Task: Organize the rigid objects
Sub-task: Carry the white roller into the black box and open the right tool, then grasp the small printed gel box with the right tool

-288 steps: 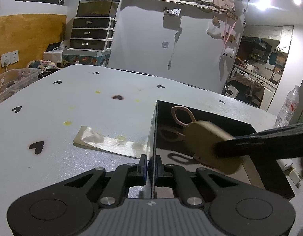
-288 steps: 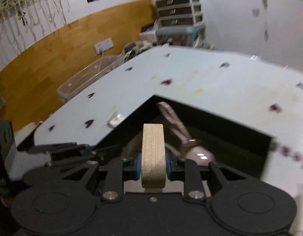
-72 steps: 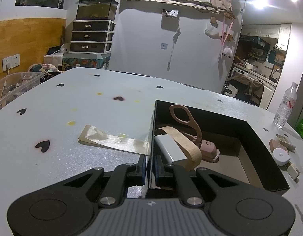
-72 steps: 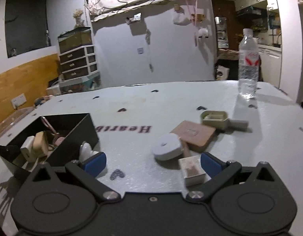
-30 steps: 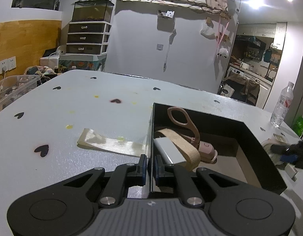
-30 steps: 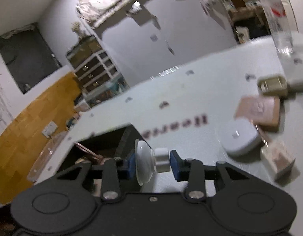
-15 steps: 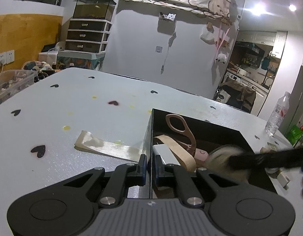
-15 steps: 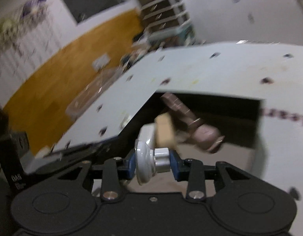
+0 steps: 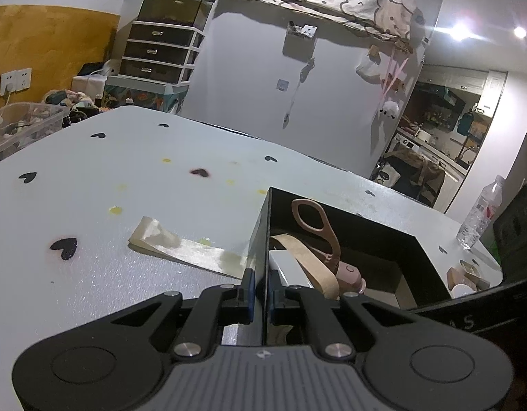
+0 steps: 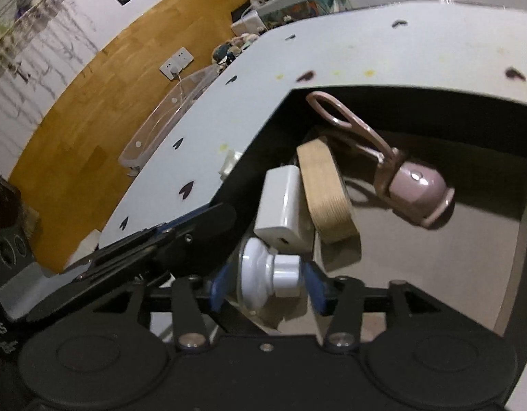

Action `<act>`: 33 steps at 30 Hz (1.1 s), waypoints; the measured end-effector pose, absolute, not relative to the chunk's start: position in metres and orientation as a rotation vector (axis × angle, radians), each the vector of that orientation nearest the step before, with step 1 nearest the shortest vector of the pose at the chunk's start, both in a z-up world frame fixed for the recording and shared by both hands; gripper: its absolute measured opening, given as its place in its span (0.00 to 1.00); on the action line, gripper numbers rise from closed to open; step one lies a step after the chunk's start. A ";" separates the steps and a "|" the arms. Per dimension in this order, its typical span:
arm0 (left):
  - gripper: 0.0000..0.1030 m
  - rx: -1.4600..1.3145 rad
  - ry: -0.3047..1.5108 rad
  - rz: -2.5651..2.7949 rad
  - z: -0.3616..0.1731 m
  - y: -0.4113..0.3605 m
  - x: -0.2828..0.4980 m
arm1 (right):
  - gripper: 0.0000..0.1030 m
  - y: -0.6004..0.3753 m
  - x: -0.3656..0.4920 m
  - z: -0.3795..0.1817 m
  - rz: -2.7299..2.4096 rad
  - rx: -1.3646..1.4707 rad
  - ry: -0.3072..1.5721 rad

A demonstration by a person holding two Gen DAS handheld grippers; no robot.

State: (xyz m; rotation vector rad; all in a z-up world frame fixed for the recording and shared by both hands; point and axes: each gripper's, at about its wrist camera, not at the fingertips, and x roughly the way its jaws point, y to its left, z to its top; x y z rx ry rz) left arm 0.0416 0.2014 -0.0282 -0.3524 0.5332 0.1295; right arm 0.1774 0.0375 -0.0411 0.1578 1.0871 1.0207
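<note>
From the left wrist, the left gripper (image 9: 260, 289) is clamped tight on the near wall of the black box (image 9: 383, 226), which sits on the white table (image 9: 126, 178) dotted with dark hearts. Inside lie a pink-handled tool (image 9: 318, 229), a tan wooden ring (image 9: 308, 260) and a white block (image 9: 287, 269). From the right wrist, the right gripper (image 10: 270, 282) hangs over the box's near corner; its jaws have just been opening, and the white suction-cup knob (image 10: 267, 279) — a glossy domed disc with a stubby ridged cap — sits between the blue pads (image 10: 316, 289), which stand slightly off it, right beside the white block.
</note>
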 end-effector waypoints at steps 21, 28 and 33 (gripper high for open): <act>0.07 -0.301 0.588 0.173 -0.021 0.193 0.049 | 0.98 -0.006 0.184 -0.009 1.064 0.264 0.979; 0.07 -0.295 0.592 0.183 -0.020 0.190 0.050 | 1.00 -0.019 0.179 0.005 1.048 0.233 0.891; 0.07 -0.284 0.597 0.188 -0.020 0.189 0.050 | 1.00 -0.038 0.178 0.014 1.010 0.219 0.821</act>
